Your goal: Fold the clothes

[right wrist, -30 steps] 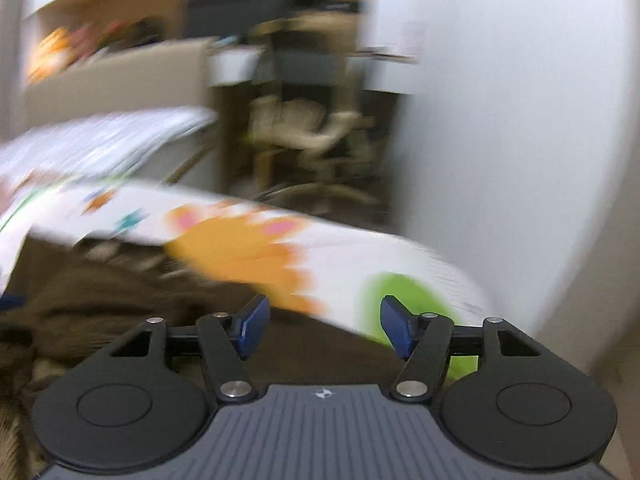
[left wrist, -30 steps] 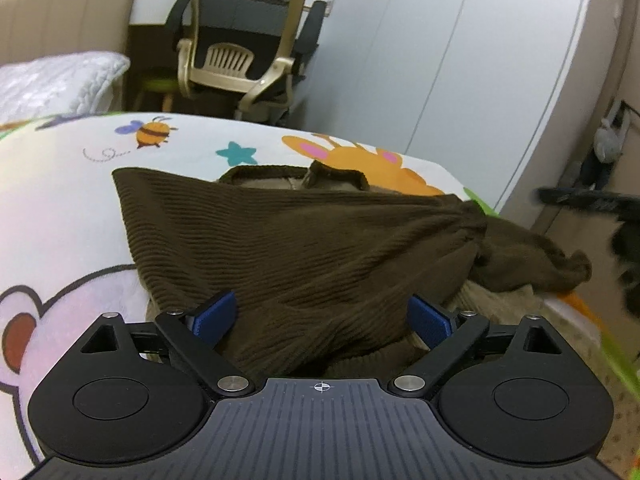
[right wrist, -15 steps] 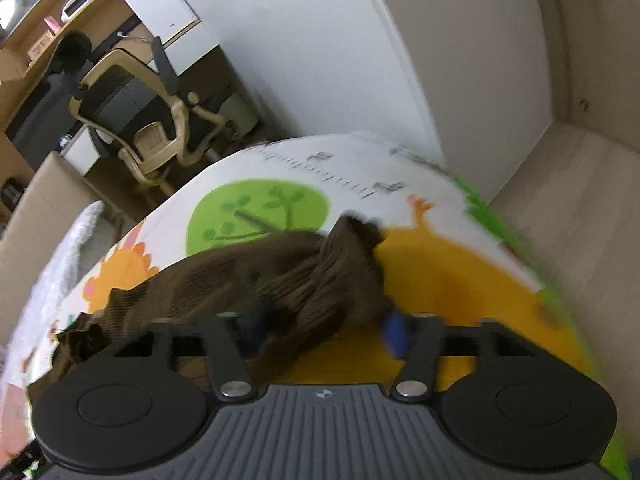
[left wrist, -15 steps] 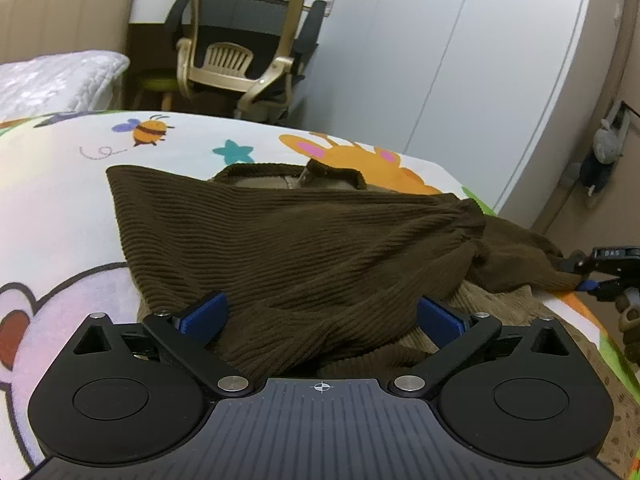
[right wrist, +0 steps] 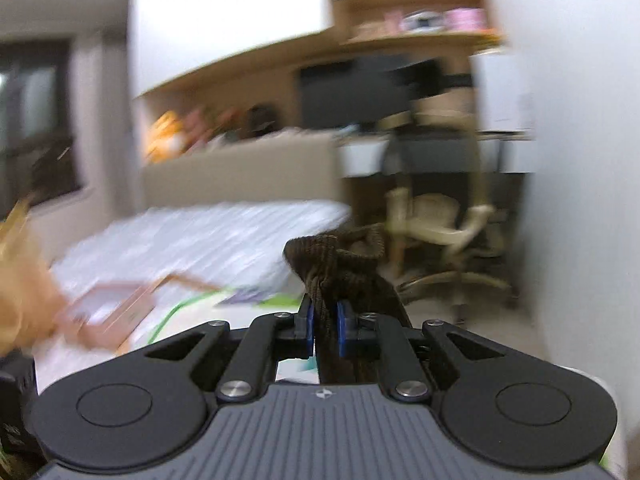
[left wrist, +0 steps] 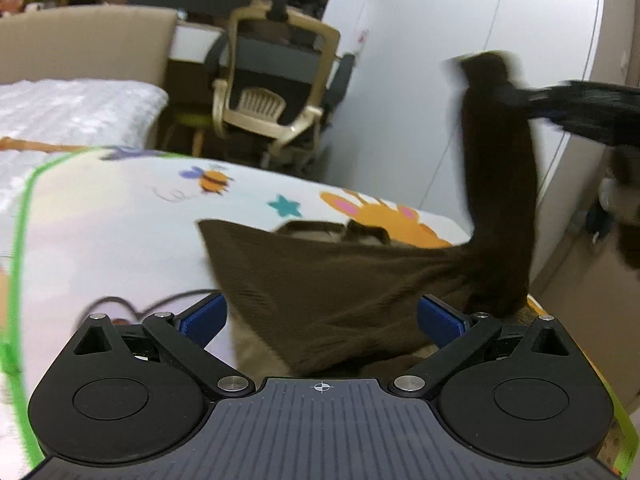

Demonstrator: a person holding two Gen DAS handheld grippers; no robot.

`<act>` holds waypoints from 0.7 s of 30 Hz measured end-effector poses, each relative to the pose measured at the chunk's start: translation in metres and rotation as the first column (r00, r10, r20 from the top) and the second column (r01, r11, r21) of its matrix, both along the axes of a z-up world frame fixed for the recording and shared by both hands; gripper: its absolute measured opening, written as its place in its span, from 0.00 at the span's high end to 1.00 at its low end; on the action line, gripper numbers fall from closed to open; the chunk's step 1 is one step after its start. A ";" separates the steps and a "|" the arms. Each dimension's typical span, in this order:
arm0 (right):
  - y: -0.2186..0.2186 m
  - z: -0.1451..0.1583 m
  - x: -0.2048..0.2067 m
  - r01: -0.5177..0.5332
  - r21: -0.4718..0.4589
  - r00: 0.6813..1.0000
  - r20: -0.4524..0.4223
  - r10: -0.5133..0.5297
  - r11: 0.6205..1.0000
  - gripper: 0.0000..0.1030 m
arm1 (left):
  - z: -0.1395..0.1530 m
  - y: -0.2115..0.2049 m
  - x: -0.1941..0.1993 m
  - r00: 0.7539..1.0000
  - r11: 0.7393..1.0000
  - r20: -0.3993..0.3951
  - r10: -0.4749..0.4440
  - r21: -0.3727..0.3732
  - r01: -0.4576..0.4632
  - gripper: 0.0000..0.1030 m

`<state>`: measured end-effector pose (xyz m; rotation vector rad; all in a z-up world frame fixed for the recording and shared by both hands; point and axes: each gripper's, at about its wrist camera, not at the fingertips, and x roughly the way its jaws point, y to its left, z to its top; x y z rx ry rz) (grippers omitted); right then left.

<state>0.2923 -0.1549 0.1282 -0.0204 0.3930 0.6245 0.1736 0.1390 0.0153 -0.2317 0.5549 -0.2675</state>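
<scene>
One brown ribbed sweater (left wrist: pixel 340 288) lies on a cartoon-print mat (left wrist: pixel 120 224) spread over the bed, and one of its sleeves (left wrist: pixel 500 184) is lifted up at the right. The right gripper (right wrist: pixel 325 326) has its jaws pressed together on the sleeve's cuff (right wrist: pixel 340 256), with brown knit bunched between the blue pads (right wrist: pixel 309 322). The left gripper (left wrist: pixel 320 318) hovers over the sweater's near edge with its jaws spread wide and nothing pinched; the knit lies between its two blue pads (left wrist: pixel 204 316) without touching them. No containers are in view. One office chair (left wrist: pixel 276 92) stands behind the bed, and a white quilt (left wrist: pixel 72 108) lies at the left.
</scene>
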 end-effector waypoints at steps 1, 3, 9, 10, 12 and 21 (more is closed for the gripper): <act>0.022 -0.009 0.005 -0.038 -0.027 0.999 -0.018 0.038 0.999 0.90 | 0.001 0.004 -0.004 1.000 1.000 0.002 0.000 -0.003 0.000 0.00; 0.058 -0.034 0.012 -0.119 -0.076 0.989 -0.097 0.111 0.990 0.90 | 0.002 0.012 -0.011 1.000 1.000 0.002 -0.001 -0.009 0.001 0.00; 0.100 -0.080 0.007 -0.301 -0.055 0.910 -0.315 0.269 0.952 0.67 | 0.000 0.015 -0.005 1.000 1.000 -0.015 -0.006 -0.026 0.005 0.00; 0.091 -0.073 0.003 -0.300 -0.019 0.913 -0.295 0.282 0.954 0.55 | 0.001 0.014 -0.003 1.000 1.000 -0.013 -0.009 -0.022 0.009 0.00; 0.063 -0.050 0.002 -0.268 0.053 0.934 -0.230 0.273 0.962 0.39 | 0.003 0.012 0.001 1.000 1.000 -0.006 -0.018 -0.011 0.018 0.00; -0.046 -0.052 0.015 0.063 -0.033 0.988 -0.138 -0.067 0.997 0.36 | 0.003 -0.030 0.039 0.988 0.985 0.000 -0.154 -0.085 0.153 0.00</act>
